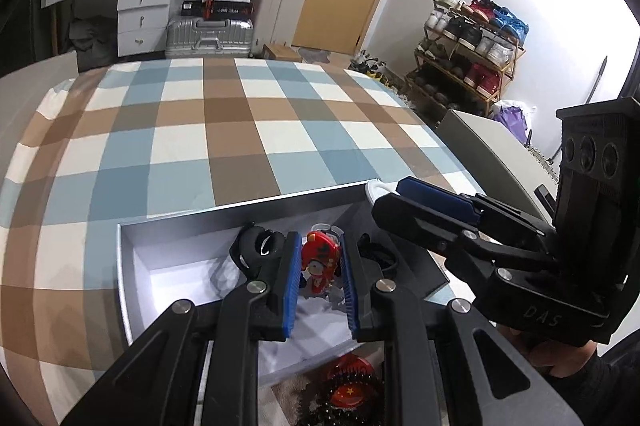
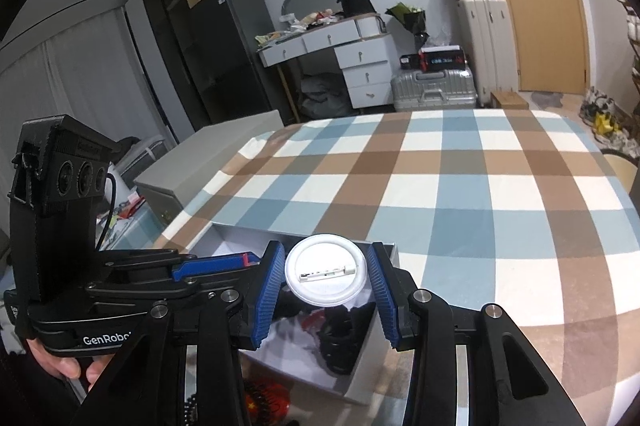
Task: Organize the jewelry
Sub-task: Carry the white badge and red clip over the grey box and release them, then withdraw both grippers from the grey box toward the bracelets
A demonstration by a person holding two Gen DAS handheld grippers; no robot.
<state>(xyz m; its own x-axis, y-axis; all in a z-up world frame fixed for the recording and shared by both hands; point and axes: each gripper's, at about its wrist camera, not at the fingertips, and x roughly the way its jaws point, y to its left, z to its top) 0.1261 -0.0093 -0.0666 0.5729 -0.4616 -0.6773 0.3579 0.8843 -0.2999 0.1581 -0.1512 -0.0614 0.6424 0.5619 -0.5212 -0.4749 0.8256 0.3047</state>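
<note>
An open grey box (image 1: 125,266) lies on the checked bed cover. Over its inside, my left gripper (image 1: 320,239) is shut on a small red figure charm (image 1: 320,260). Black hair rings (image 1: 256,246) lie in the box behind the fingers. In the right wrist view my right gripper (image 2: 325,251) is shut on a round white badge (image 2: 326,276), whose back with its pin bar faces the camera, above the box's (image 2: 362,376) far rim. The right gripper (image 1: 390,195) also shows in the left wrist view, over the box's right corner. A hand holds each gripper.
A red badge ringed by a black bead bracelet (image 1: 349,392) lies on the cover in front of the box. The checked bed (image 1: 240,130) stretches beyond the box. A grey cabinet (image 2: 208,162) stands beside the bed. A shoe rack (image 1: 468,66) and suitcases (image 1: 210,36) stand by the walls.
</note>
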